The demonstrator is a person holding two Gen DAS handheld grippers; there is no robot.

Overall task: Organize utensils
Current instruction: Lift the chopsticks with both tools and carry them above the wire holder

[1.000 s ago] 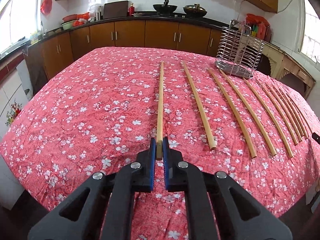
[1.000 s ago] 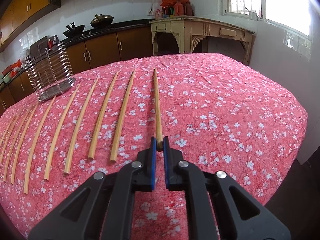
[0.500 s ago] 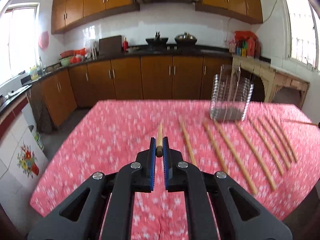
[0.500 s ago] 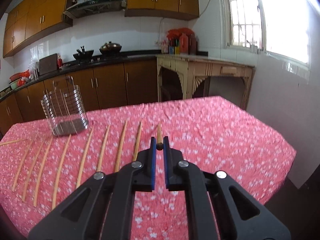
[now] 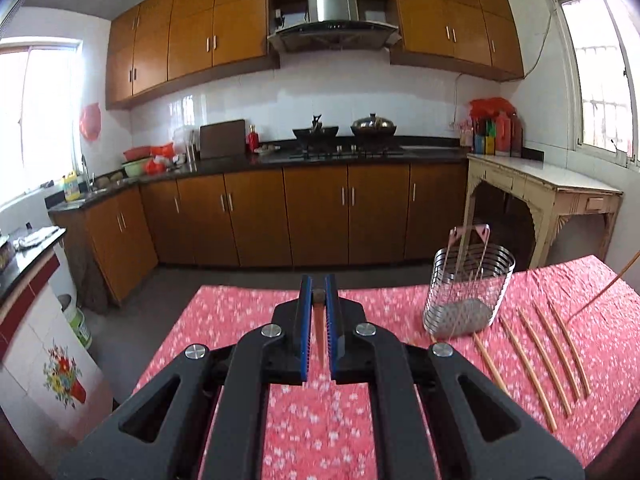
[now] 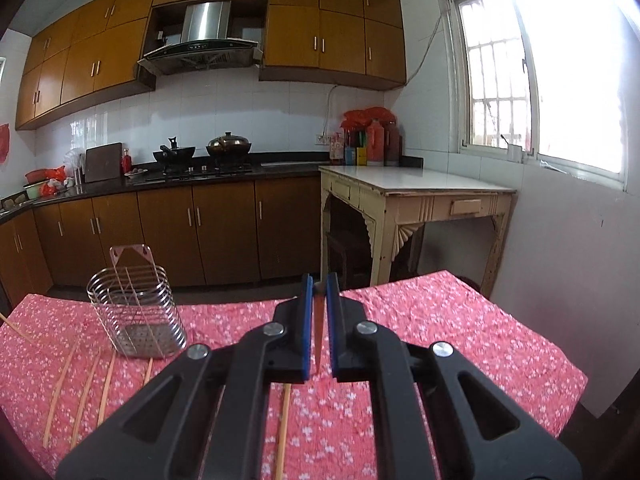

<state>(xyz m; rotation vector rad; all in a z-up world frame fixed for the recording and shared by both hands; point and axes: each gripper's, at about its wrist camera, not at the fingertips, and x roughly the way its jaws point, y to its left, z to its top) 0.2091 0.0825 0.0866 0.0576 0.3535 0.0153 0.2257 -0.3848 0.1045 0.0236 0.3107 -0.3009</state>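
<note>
Left wrist view: the left gripper (image 5: pixel 319 296) has its blue pads clamped on the end of 1 thin wooden chopstick (image 5: pixel 319 334), seen end-on and raised above the table, so its length is foreshortened and largely hidden between the jaws. Right wrist view: the right gripper (image 6: pixel 319 290) is likewise clamped on a second chopstick (image 6: pixel 318 332), a narrow brown sliver tapering toward the camera. Beyond the fingers, a red floral tablecloth (image 5: pixel 240 320) covers the table; loose chopsticks (image 5: pixel 528 364) lie on it in a rough row, several partly cut off by the black gripper frame or the picture edge, so their count cannot be given. Just past them stands an upright wire utensil holder (image 5: pixel 468 292), its wire walls see-through; its contents are hard to make out. Farther back run brown base cabinets (image 5: pixel 316 216) under a dark counter, a hob with 2 pans (image 5: pixel 344 130), a range hood (image 5: pixel 332 16) and a pale side table (image 6: pixel 416 200) below a bright window (image 6: pixel 540 80).
</note>
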